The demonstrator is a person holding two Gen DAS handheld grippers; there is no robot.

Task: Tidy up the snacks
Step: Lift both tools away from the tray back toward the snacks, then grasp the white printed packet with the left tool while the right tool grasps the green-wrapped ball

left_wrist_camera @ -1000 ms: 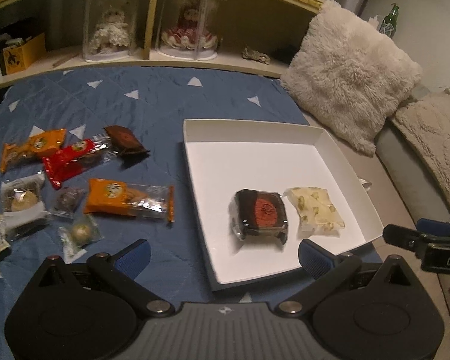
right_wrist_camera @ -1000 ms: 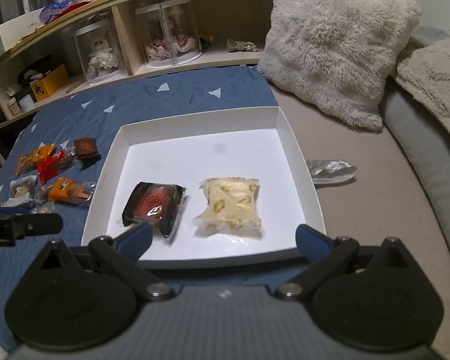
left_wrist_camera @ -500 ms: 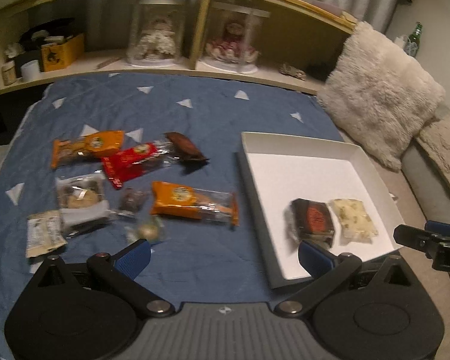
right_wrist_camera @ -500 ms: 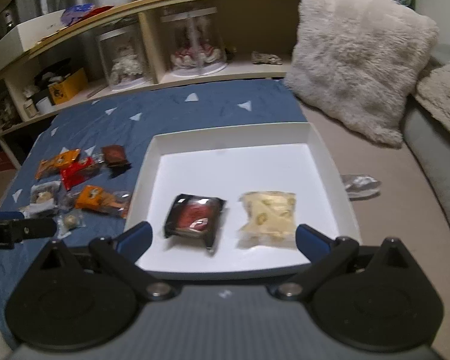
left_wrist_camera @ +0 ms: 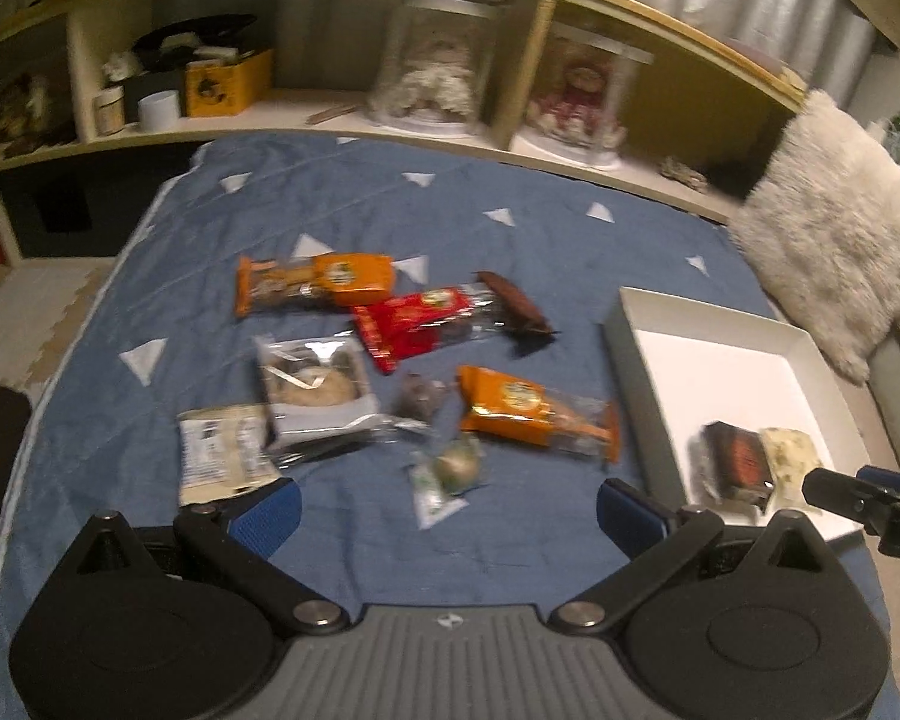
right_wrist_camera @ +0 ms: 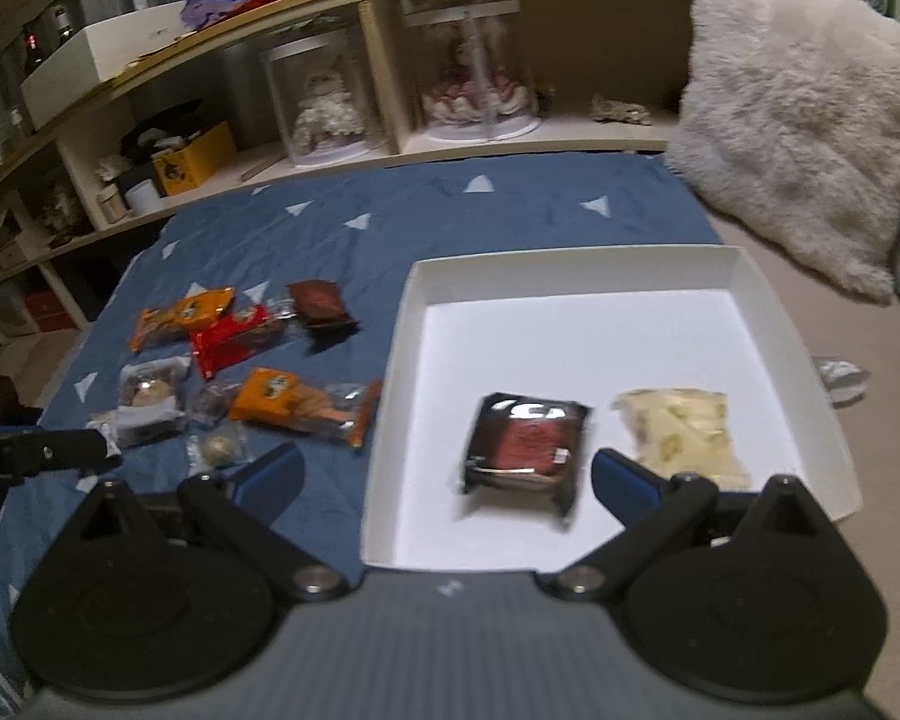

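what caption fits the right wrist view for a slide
Open right gripper over white tray holding two snacks; more wrapped snacks wait on the blue quilt.

Left wrist view: from low behind the left gripper [left_wrist_camera: 447, 510], looking forward and down over the loose snack packets [left_wrist_camera: 390, 384] on the blue quilt [left_wrist_camera: 510, 240], toward the shelf [left_wrist_camera: 330, 114]; the white tray [left_wrist_camera: 714, 360] sits at right. Right wrist view: from behind the right gripper [right_wrist_camera: 444, 477], close over the white tray [right_wrist_camera: 570, 330], facing the same shelf [right_wrist_camera: 510, 147]. Both views share the tray, packets [right_wrist_camera: 240, 360], quilt [right_wrist_camera: 450, 216] and fluffy pillow [right_wrist_camera: 798, 120]; each catches the other gripper at its edge.
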